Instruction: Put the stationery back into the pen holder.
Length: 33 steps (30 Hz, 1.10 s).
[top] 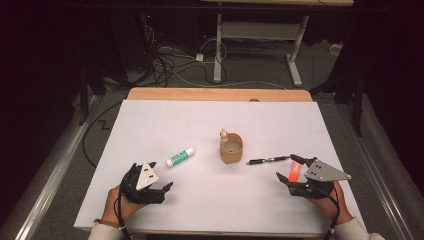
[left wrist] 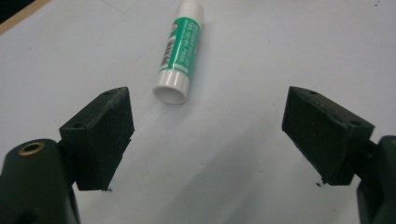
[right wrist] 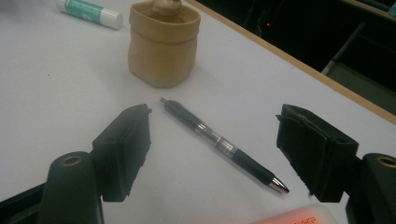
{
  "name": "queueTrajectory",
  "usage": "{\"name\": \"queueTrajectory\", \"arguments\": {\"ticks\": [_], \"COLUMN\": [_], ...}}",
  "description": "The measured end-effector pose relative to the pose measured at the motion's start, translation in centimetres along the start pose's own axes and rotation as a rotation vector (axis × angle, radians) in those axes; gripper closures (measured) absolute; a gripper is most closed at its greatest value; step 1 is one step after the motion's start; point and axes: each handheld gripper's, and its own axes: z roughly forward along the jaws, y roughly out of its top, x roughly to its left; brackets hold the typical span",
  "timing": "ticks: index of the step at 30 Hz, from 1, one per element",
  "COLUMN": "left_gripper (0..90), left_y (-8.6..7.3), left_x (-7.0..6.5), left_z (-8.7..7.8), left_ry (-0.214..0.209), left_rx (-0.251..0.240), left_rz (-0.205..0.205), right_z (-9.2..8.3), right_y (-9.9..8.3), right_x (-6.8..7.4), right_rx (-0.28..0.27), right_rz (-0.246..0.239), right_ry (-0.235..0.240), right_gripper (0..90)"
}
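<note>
The left tongs (top: 159, 188) sit at about seven o'clock on the white desk (top: 150, 125), jaws spread wide with nothing between them and nothing touched. In the left gripper view the two black jaws stand far apart over bare desk, and the glue stick (left wrist: 179, 53) lies just beyond them at twelve o'clock, its flat white end toward the tongs and its far cap cut off by the top edge. In the high view the glue stick (top: 181, 156) lies at one o'clock from the left tongs, near but apart.

The right tongs (top: 289, 170) rest at about four o'clock on the desk, also opened wide and holding nothing. In the right gripper view the black pen (right wrist: 224, 145) lies on the desk between the two jaws, slanting from eleven to five o'clock, touching neither. The tan cup (right wrist: 163, 43) stands upright past the pen at eleven o'clock, and something pale inside it pokes over the rim; what it is cannot be made out.

An orange thing (top: 294, 171) glows beside the right tongs in the high view; the gripper covers part of it, and its shape is hard to read. In the right gripper view it is cut off at the bottom edge.
</note>
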Motion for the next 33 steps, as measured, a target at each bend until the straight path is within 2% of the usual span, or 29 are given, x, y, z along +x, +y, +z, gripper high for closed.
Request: {"name": "queueTrajectory", "arguments": {"ticks": [3,5,9,11,13,15,17,21,25,29,33], "left_gripper": [16.2,16.0,17.3,19.8,23.8,25.3,32.1,35.4,41.2,44.3,49.6], "left_y": [1.5,2.9,5.2,6.5,7.6,8.5,9.1,9.9,10.5,11.1,11.5], "left_x": [0.8,1.5,2.6,3.0,3.4,3.5,3.7,4.3,4.7,4.8,4.7], "left_z": [0.4,0.8,1.6,2.2,3.1,4.2,5.6,7.8,9.2,10.1,10.8], "left_ry": [-0.032,-0.060,-0.100,-0.102,-0.139,-0.143,-0.171,-0.215,-0.246,-0.238,-0.240], "left_rx": [0.055,0.095,0.120,0.130,0.165,0.202,0.256,0.342,0.409,0.444,0.458], "left_rz": [-0.019,-0.011,-0.020,-0.022,-0.014,-0.002,-0.004,-0.029,-0.037,-0.028,-0.042], "right_z": [-0.1,-0.3,-0.5,-0.7,-0.7,-0.7,-0.6,-0.6,-0.7,-0.6,-0.6], "right_y": [0.0,-0.1,-0.3,-0.4,-0.4,-0.4,-0.4,-0.6,-0.6,-0.6,-0.6], "right_x": [0.2,0.3,0.1,0.2,0.3,0.3,0.3,0.2,0.2,0.2,0.2], "right_rx": [0.004,0.009,0.013,0.008,0.012,0.013,0.015,0.020,0.022,0.025,0.030], "right_rz": [-0.007,-0.007,-0.001,-0.003,-0.009,-0.008,-0.011,-0.013,-0.015,-0.019,-0.022], "right_ry": [-0.003,-0.003,-0.010,-0.010,-0.009,-0.011,-0.008,-0.010,-0.009,-0.006,-0.005], "right_gripper": [26.5,26.6,26.6,26.6,26.5,26.6,26.5,26.6,26.6,26.7,26.8]}}
